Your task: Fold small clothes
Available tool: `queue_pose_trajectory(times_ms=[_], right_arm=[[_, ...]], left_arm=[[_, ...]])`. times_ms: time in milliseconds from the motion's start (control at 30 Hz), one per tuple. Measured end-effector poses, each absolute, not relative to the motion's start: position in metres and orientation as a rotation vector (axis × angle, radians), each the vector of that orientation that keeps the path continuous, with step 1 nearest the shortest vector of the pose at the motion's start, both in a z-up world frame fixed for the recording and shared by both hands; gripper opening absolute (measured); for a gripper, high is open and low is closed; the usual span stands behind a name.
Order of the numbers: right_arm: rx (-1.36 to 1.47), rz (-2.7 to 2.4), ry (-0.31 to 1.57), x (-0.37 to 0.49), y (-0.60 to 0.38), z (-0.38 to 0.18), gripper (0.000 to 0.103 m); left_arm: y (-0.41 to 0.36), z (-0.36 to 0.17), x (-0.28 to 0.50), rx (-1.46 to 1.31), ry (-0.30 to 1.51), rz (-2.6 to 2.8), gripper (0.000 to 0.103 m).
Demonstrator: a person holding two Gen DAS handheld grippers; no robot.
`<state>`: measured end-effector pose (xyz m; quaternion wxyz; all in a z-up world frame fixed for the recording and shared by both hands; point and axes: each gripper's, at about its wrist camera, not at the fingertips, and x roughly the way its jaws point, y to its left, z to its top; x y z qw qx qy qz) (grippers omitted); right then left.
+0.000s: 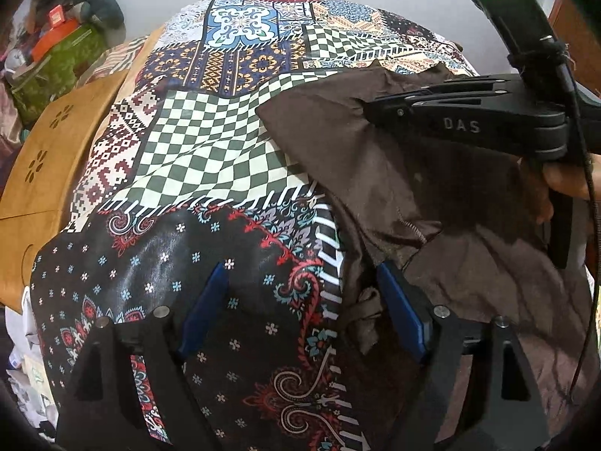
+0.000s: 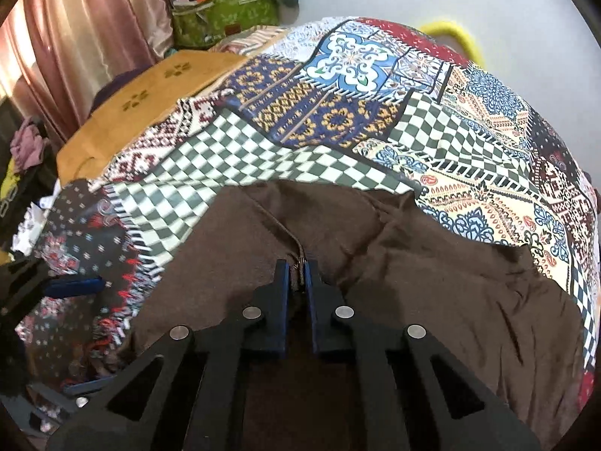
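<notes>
- The brown garment [image 2: 394, 263] lay rumpled on the near right part of the patchwork cloth [image 2: 240, 158] covering the table.
- The right gripper [image 2: 298, 276] was clamped on a seamed edge of it, the fabric pinched between the blue pads.
- The left gripper [image 1: 304, 300] stood wide apart over the garment's left edge, gripping nothing.
- A good fold probably needed the left to catch that loose edge before lifting, keeping both corners taut.
- The garment looked thin, soft and creased; the table cloth looked glossy and slick.

The brown garment [image 2: 413, 282] runs off the frame's lower edge.
</notes>
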<state>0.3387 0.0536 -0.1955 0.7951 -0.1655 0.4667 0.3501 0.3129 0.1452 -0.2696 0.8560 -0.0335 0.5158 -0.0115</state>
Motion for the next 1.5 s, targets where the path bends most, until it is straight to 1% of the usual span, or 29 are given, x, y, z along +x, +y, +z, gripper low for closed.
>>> queue_pose_trajectory(times_ms=[133,233,300,333,367,433,700,933,1100,1233,1500], right_arm=[[-0.392,0.747,0.989,0.331,0.057,-0.191,0.009],[-0.393,0.743,0.988,0.323,0.050,-0.180,0.012],[-0.372,0.750,0.974,0.316,0.040,-0.167,0.020],[-0.357,0.750,0.961,0.312,0.033,-0.160,0.028],[-0.341,0.749,0.946,0.308,0.028,-0.154,0.033],[-0.300,0.751,0.909,0.298,0.011,-0.138,0.037],[-0.183,0.723,0.816,0.266,-0.055,-0.090,0.037],[-0.100,0.629,0.777,0.252,-0.128,-0.076,0.037],[-0.070,0.536,0.792,0.254,-0.180,-0.084,0.037],[-0.028,0.462,0.831,0.265,-0.216,-0.102,0.037],[0.046,0.350,0.924,0.304,-0.260,-0.143,0.037]], left_arm=[[0.142,-0.268,0.308,-0.048,1.081,-0.010,0.083],[0.141,-0.265,0.306,-0.044,1.090,0.013,0.083],[0.140,-0.261,0.305,-0.039,1.093,0.029,0.082],[0.138,-0.258,0.304,-0.031,1.090,0.037,0.082],[0.136,-0.255,0.302,-0.021,1.083,0.045,0.082],[0.133,-0.243,0.297,-0.010,1.058,0.053,0.082],[0.123,-0.194,0.286,0.003,0.963,0.081,0.082],[0.109,-0.164,0.296,-0.006,0.904,0.101,0.083],[0.092,-0.159,0.309,-0.015,0.890,0.081,0.083],[0.072,-0.163,0.326,-0.014,0.895,0.052,0.083],[0.040,-0.197,0.362,0.032,0.958,0.016,0.083]])
